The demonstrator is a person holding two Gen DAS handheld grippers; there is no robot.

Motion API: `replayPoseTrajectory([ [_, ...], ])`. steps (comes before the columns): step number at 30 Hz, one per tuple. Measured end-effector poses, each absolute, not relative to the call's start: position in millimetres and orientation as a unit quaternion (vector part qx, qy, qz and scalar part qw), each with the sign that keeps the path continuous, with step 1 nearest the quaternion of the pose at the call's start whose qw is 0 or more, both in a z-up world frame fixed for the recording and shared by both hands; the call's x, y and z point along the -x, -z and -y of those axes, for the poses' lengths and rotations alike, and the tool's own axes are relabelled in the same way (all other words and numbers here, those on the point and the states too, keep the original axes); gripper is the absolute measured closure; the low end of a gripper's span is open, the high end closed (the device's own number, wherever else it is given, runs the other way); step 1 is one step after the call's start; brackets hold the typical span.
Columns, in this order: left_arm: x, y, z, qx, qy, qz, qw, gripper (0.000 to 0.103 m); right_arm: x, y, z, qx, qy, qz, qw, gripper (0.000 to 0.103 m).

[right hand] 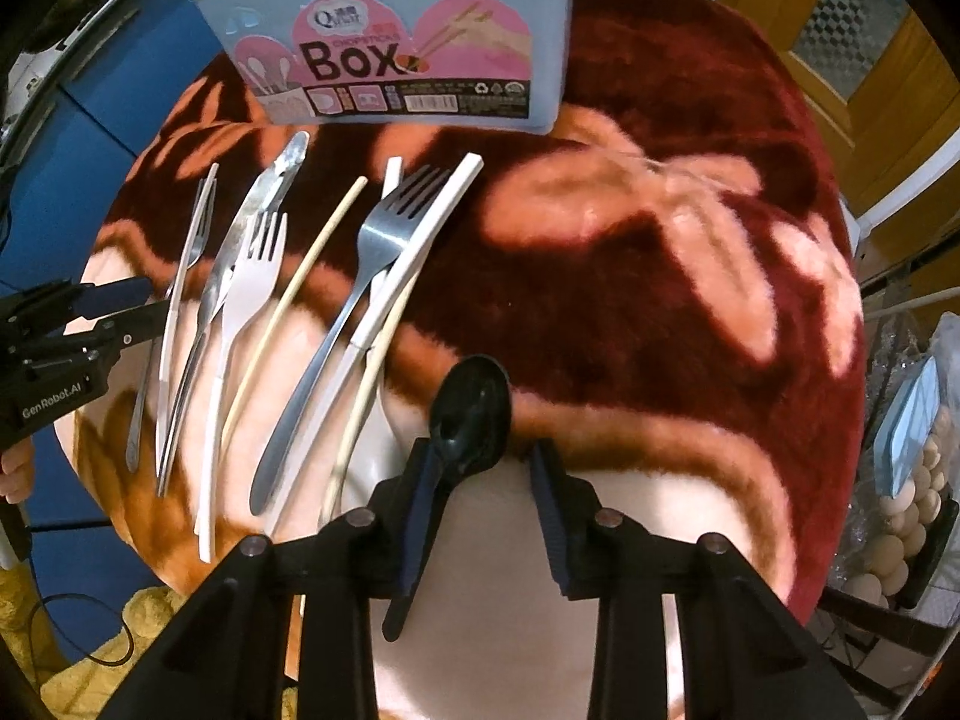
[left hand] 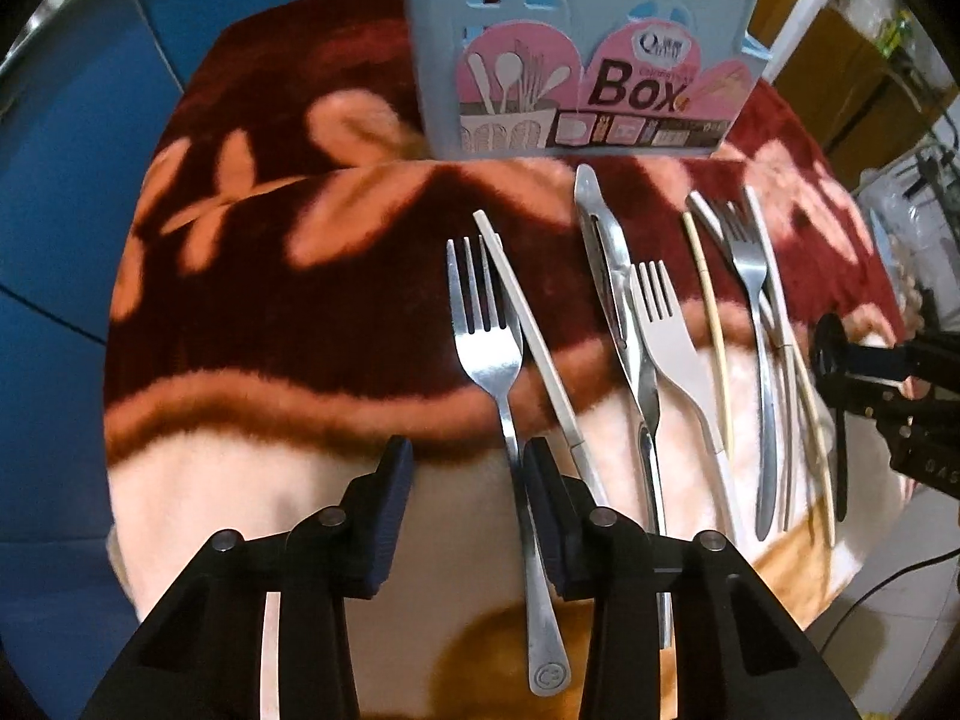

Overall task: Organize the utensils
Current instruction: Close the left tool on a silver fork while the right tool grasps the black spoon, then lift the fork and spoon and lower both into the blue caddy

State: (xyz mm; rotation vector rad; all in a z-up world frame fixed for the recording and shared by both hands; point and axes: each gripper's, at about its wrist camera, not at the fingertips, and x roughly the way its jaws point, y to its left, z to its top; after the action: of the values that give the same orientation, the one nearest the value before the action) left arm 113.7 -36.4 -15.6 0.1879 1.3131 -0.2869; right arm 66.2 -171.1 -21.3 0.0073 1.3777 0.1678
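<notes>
Dark red floral blanket (left hand: 336, 324) is spread over the table, with a pale blue utensil box (left hand: 576, 60) stood upright at its far edge; cutlery is laid in a row before it, handles toward the person; the left gripper (left hand: 468, 480) is seen part-closed astride the handle of a steel fork (left hand: 489, 354), one pad touching, the other apart, the fork's long axis running toward the box; the right gripper (right hand: 480, 480) is likewise part-closed around a black spoon (right hand: 468, 414), not yet clamped.
</notes>
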Motion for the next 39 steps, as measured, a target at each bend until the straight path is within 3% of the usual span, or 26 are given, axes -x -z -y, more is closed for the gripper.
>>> replayPoseTrajectory([
  [7,-124.9,12.1,41.5,-0.074,0.136,-0.635,0.757,0.092,-76.9,20.6,174.2,-0.012,-0.076,-0.631,0.772,0.088],
  [11,-131.3,9.7,34.6,-0.030,0.141,-0.632,0.761,0.098,-76.0,16.4,177.7,-0.028,-0.078,-0.617,0.783,0.096],
  [26,-70.9,-21.9,-20.4,-0.001,0.143,-0.501,0.854,0.100,-26.0,-11.3,181.5,-0.081,-0.107,-0.473,0.871,0.098],
  [39,-99.5,-61.2,-25.1,0.048,0.140,-0.378,0.914,0.100,-33.5,-38.9,181.7,-0.135,-0.136,-0.376,0.907,0.098],
])
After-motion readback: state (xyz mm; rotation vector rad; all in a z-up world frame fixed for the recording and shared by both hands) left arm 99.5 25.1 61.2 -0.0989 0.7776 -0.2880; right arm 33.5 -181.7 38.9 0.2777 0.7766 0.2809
